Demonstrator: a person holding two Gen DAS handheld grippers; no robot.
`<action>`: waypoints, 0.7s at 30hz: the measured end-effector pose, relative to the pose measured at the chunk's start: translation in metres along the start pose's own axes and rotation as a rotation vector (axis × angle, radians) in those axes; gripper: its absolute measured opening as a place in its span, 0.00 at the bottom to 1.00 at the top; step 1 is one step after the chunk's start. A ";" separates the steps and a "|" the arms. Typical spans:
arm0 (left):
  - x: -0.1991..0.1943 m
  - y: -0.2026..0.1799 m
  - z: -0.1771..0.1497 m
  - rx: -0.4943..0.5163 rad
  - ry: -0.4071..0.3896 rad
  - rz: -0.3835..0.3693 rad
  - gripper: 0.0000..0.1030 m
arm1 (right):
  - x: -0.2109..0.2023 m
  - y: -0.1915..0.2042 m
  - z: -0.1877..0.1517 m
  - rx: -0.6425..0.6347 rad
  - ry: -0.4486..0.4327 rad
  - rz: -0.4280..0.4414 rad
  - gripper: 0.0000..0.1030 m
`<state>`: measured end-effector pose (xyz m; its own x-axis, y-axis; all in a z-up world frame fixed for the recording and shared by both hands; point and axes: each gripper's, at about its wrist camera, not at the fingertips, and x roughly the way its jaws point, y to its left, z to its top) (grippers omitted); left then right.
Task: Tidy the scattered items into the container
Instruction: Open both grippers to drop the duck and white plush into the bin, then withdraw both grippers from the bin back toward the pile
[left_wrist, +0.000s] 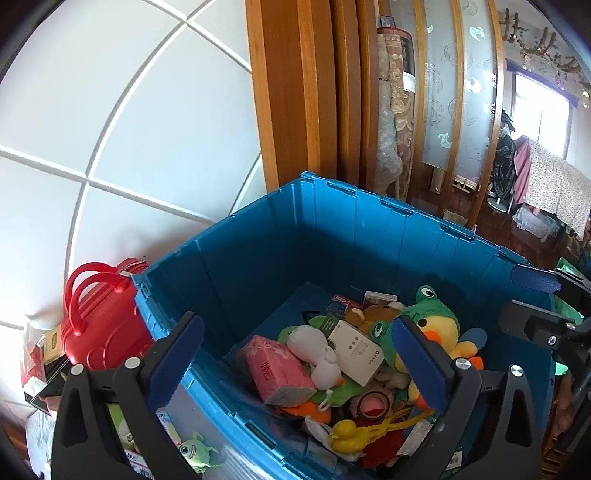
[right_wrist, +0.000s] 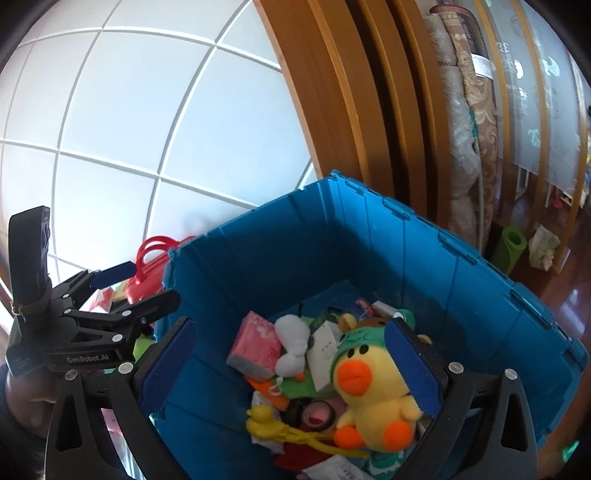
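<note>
A blue plastic bin (left_wrist: 258, 243) (right_wrist: 424, 266) stands by a white wall. Inside lie a yellow duck plush in a green frog hood (left_wrist: 439, 328) (right_wrist: 373, 380), a pink tissue pack (left_wrist: 275, 365) (right_wrist: 255, 347), a white plush (left_wrist: 317, 354) (right_wrist: 291, 343), a white box (left_wrist: 356, 350) (right_wrist: 325, 350), a yellow duck clip (left_wrist: 347, 435) (right_wrist: 266, 421) and a tape roll (left_wrist: 373, 404) (right_wrist: 314, 410). My left gripper (left_wrist: 299, 362) is open and empty above the bin's near edge; it also shows in the right wrist view (right_wrist: 122, 288). My right gripper (right_wrist: 291, 362) is open and empty over the bin; the duck plush lies below its right finger.
A red case with handles (left_wrist: 99, 317) (right_wrist: 151, 266) stands left of the bin against the wall. A small green one-eyed plush (left_wrist: 195, 454) lies outside the bin's near side. A wooden door frame (left_wrist: 295, 92) and rolled rugs (right_wrist: 465, 110) stand behind the bin. A green roll (right_wrist: 511, 247) lies on the floor.
</note>
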<state>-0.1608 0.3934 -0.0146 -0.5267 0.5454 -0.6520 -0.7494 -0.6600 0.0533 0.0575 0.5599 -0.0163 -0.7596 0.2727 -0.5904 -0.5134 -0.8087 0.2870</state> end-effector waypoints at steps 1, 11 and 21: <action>-0.004 0.004 -0.003 -0.009 0.001 0.006 1.00 | 0.000 0.004 -0.001 -0.009 0.003 0.008 1.00; -0.043 0.036 -0.047 -0.109 0.010 0.070 1.00 | -0.011 0.044 -0.010 -0.089 0.013 0.084 1.00; -0.090 0.061 -0.103 -0.183 0.012 0.150 1.00 | -0.029 0.092 -0.034 -0.161 0.029 0.148 1.00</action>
<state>-0.1179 0.2510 -0.0305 -0.6211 0.4286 -0.6561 -0.5775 -0.8163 0.0134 0.0463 0.4596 0.0015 -0.8091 0.1314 -0.5727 -0.3247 -0.9124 0.2494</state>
